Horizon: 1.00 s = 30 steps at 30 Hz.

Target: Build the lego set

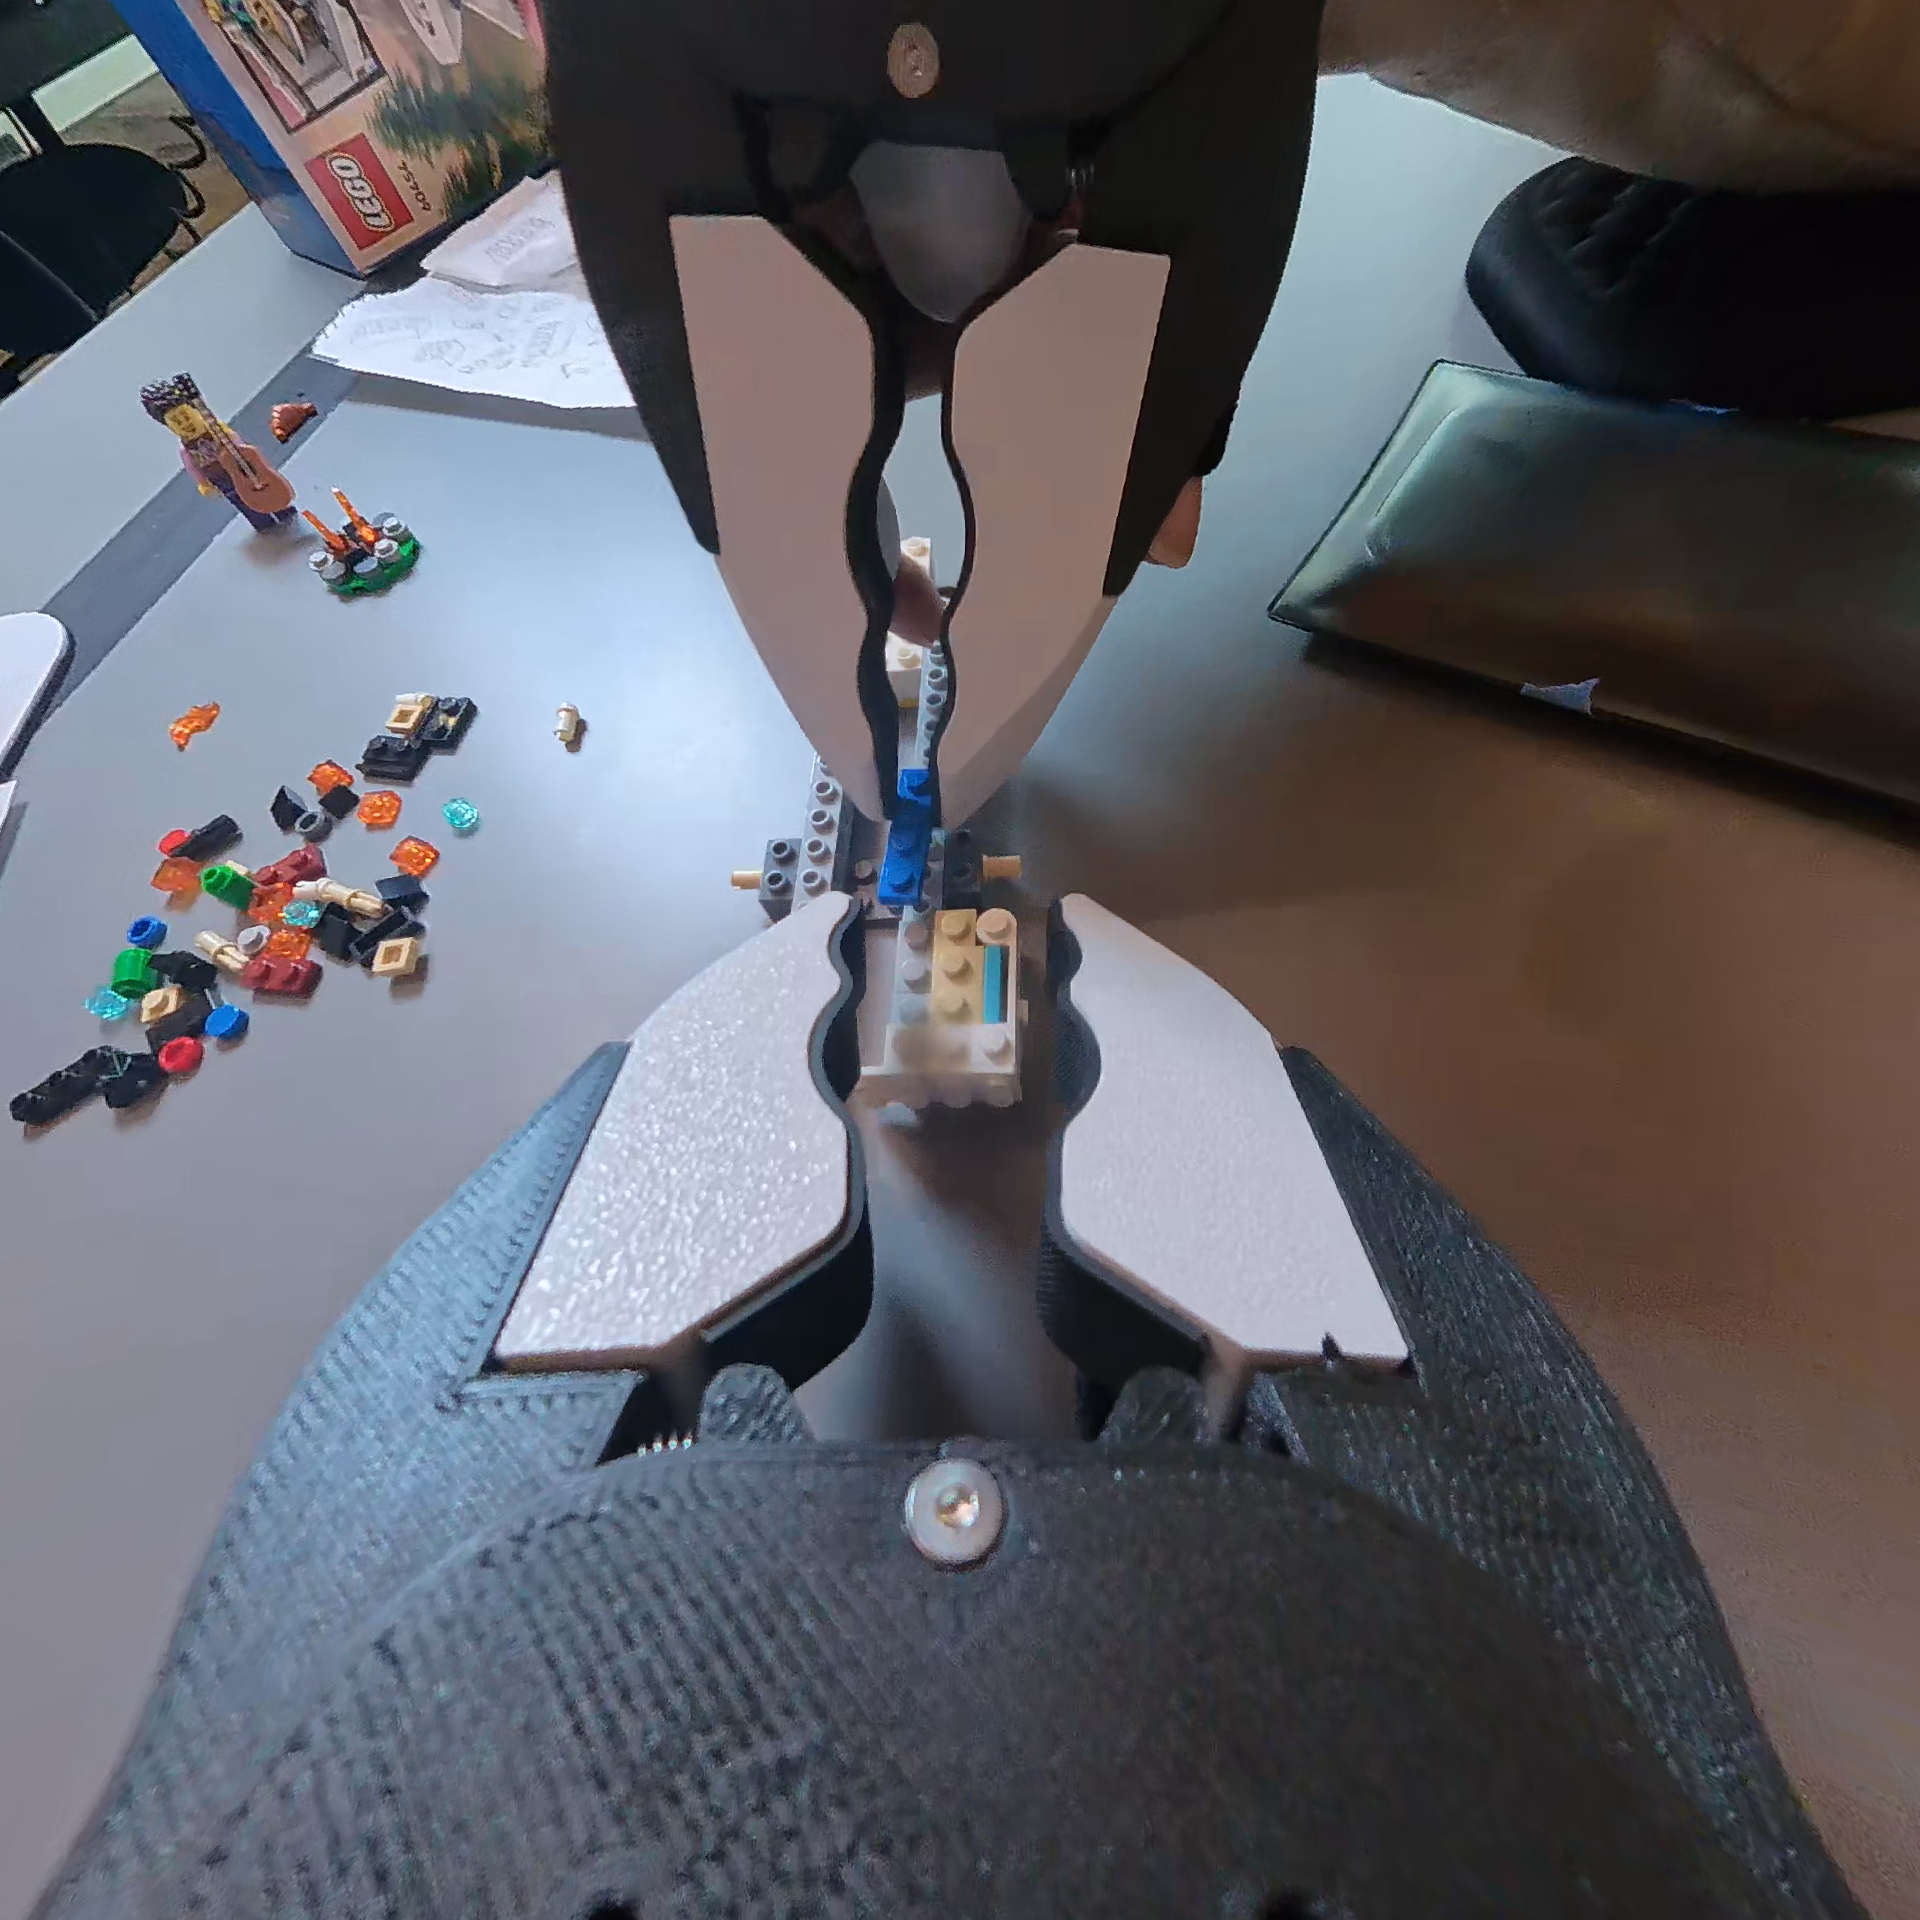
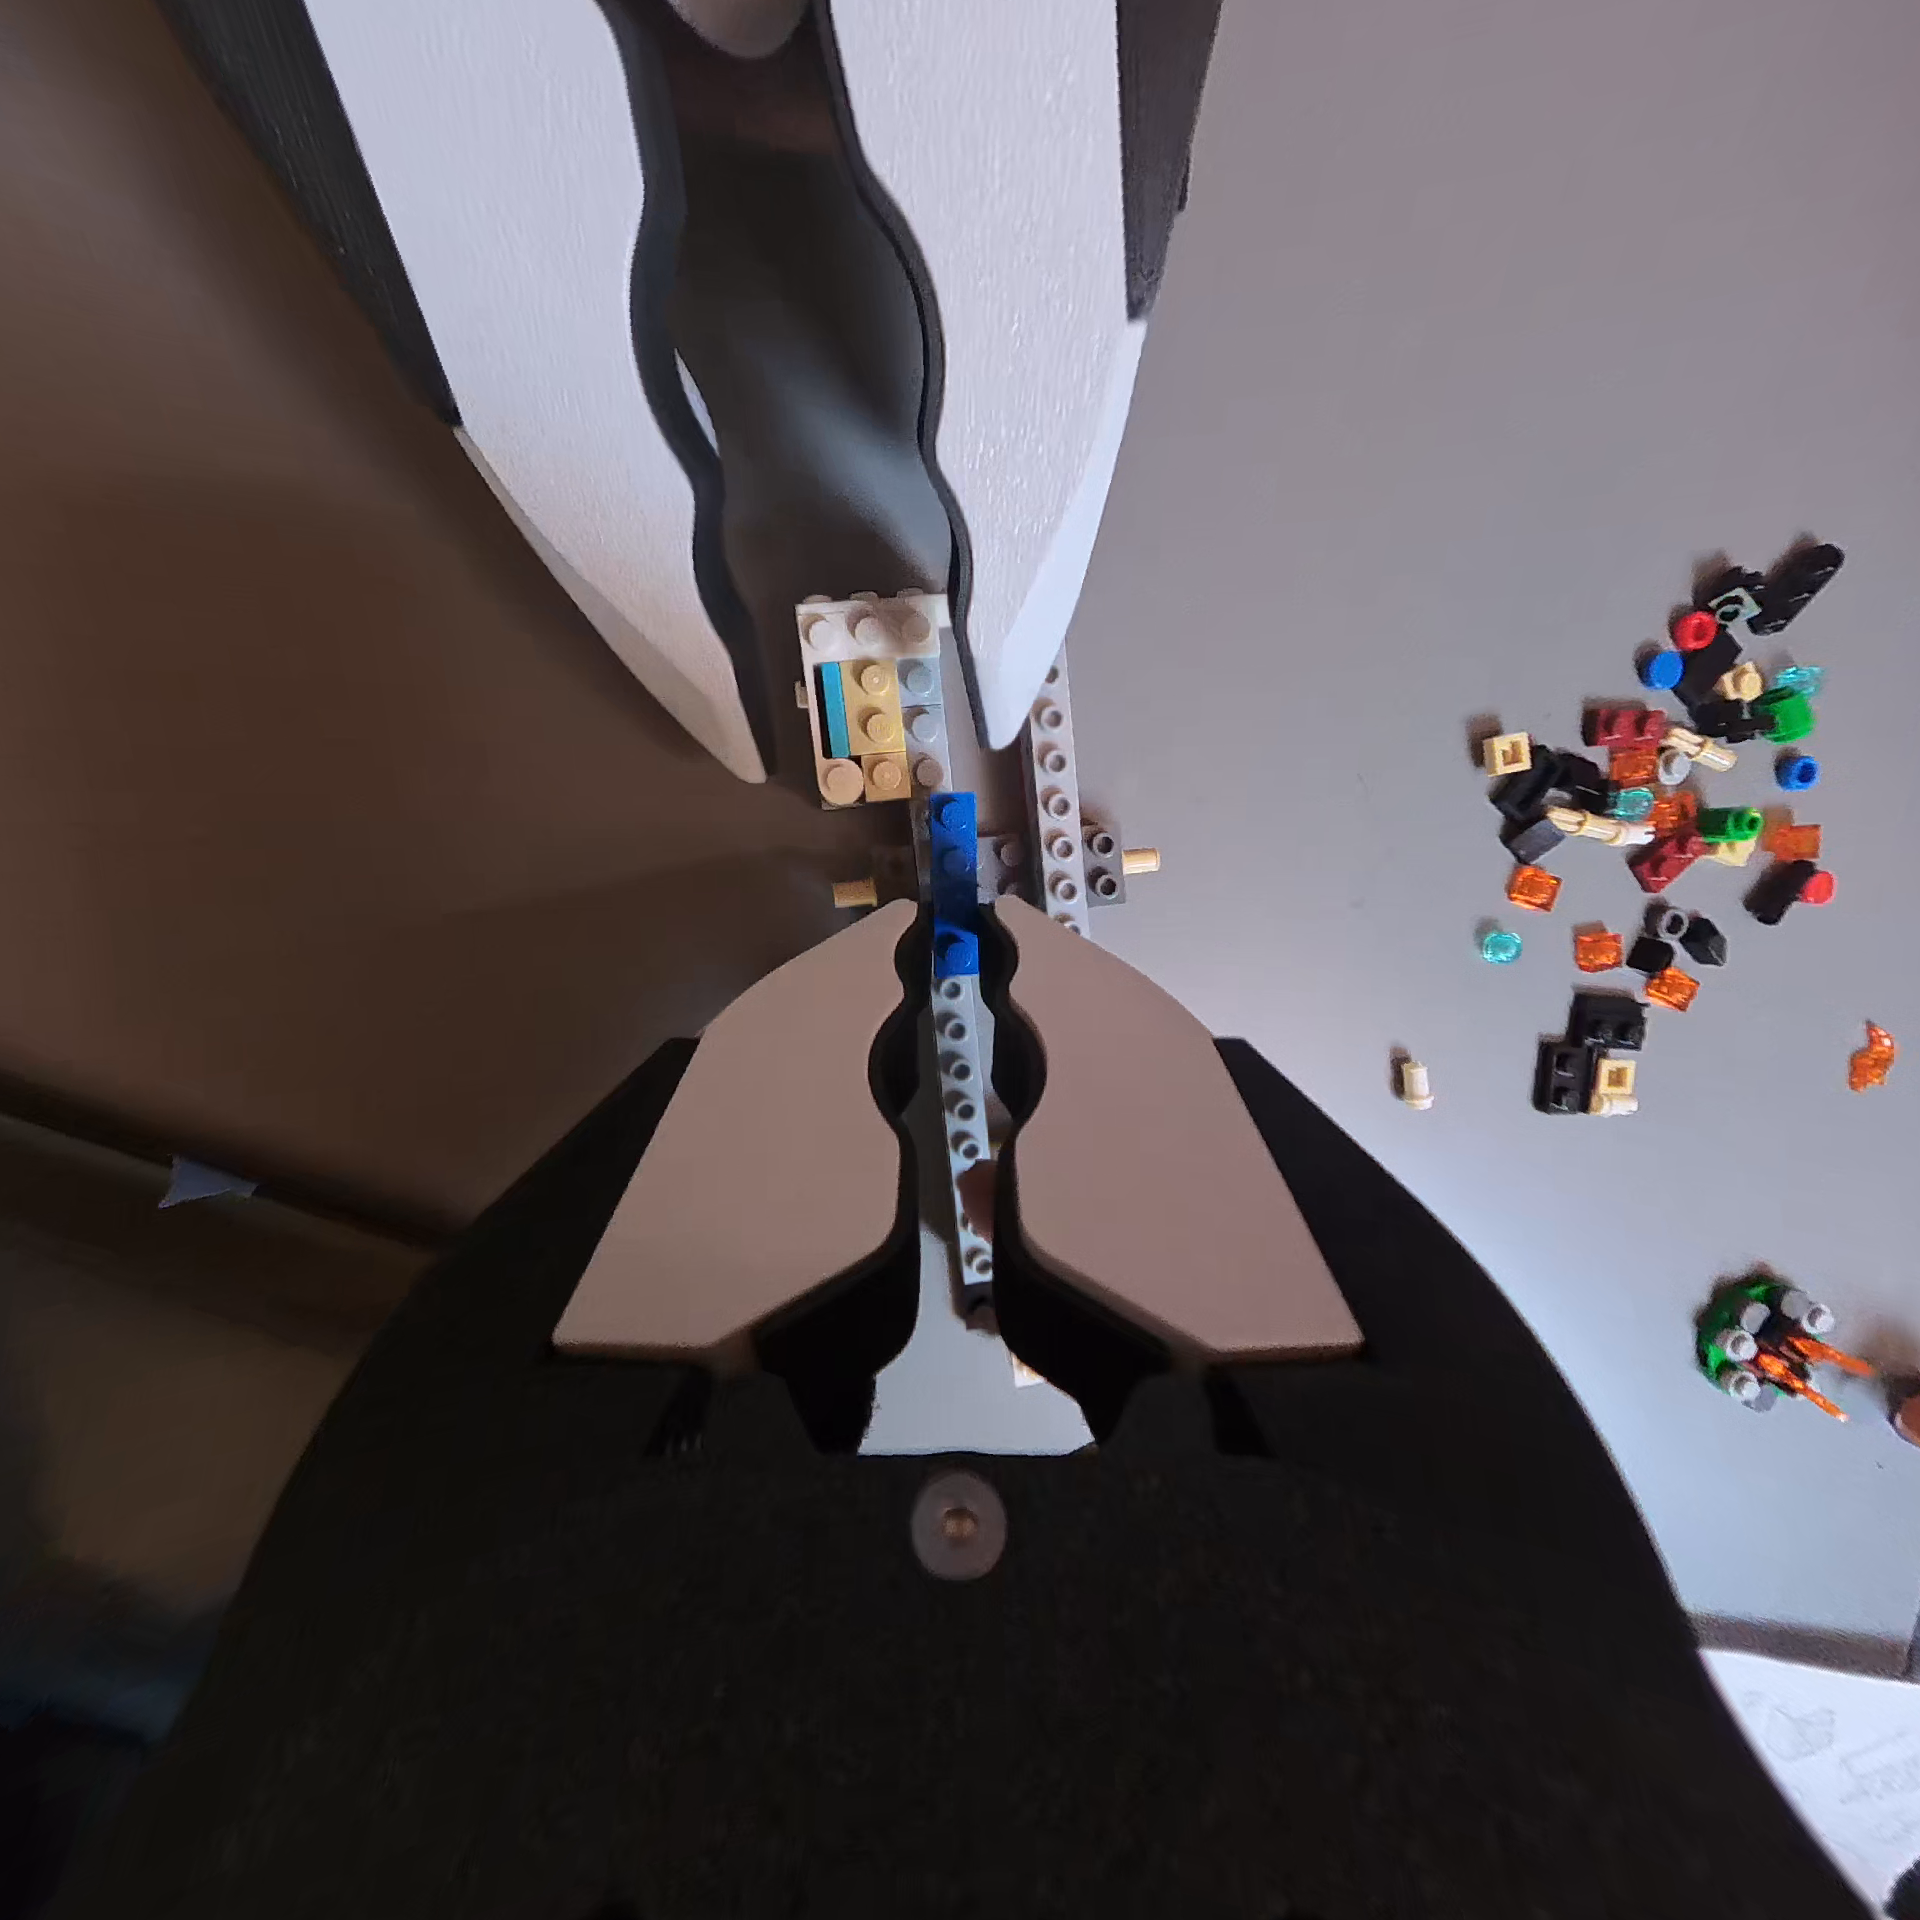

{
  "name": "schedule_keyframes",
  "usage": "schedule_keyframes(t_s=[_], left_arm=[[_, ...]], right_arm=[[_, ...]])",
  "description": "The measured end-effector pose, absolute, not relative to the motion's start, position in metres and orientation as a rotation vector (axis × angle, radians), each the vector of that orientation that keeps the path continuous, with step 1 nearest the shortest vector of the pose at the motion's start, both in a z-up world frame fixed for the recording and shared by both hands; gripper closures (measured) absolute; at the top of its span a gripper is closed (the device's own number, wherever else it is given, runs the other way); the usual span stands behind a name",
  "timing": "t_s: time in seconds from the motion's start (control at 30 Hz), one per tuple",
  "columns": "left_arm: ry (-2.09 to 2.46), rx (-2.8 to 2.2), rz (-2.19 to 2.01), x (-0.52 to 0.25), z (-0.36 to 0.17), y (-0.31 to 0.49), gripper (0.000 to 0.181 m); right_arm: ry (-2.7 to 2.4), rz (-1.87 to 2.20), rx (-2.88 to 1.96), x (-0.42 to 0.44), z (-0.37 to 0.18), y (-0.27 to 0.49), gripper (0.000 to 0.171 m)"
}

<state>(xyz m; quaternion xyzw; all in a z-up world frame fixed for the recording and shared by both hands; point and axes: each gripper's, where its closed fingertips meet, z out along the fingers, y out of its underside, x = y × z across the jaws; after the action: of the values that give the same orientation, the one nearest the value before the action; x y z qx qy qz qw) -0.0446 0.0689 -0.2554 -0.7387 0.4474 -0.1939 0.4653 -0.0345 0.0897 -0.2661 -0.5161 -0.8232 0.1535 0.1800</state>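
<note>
Here the lego build sits mid-table on the grey table, betw. the two claws. It's a white and tan block w/ a teal strip, joined to long grey studded strips and dark grey bricks w/ tan pins sticking out each side. A blue plate lies on the centre strip.

Left gripper: its jaws are apart, one on each side of the white-tan block; contact w/ the block can't be told. Right gripper: its jaws are pinched in close on the blue plate and the grey strip under it, which runs back betw. its fingers.

Loose pieces lie in a heap well apart, to the left in the left wrist view: orange, black, red, green, blue, tan bits. Farther off stands a small figure w/ a guitar, and just beside it a little campfire on a green base.

Only the left wrist view shows the set's box, far left, blue-edged w/ a red logo and printed picture; writing on it is legible but left out. Near it lie printed paper sheets. Same view also shows a dark flat tray far right, and a black padded thing beyond it. The right wrist view gives the strip's full length inside the claw, hidden in the other view.
</note>
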Motion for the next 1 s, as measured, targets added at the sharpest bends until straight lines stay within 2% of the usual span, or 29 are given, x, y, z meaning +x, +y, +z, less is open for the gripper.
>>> schedule_keyframes(t_s=[1.0], left_arm=[[1.154, -1.821, -0.417, -0.0419, -0.2631, 0.0722, 0.147]], right_arm=[[-2.387, 0.443, -1.467, -0.0344, -0.2688, 0.0898, 0.163]])
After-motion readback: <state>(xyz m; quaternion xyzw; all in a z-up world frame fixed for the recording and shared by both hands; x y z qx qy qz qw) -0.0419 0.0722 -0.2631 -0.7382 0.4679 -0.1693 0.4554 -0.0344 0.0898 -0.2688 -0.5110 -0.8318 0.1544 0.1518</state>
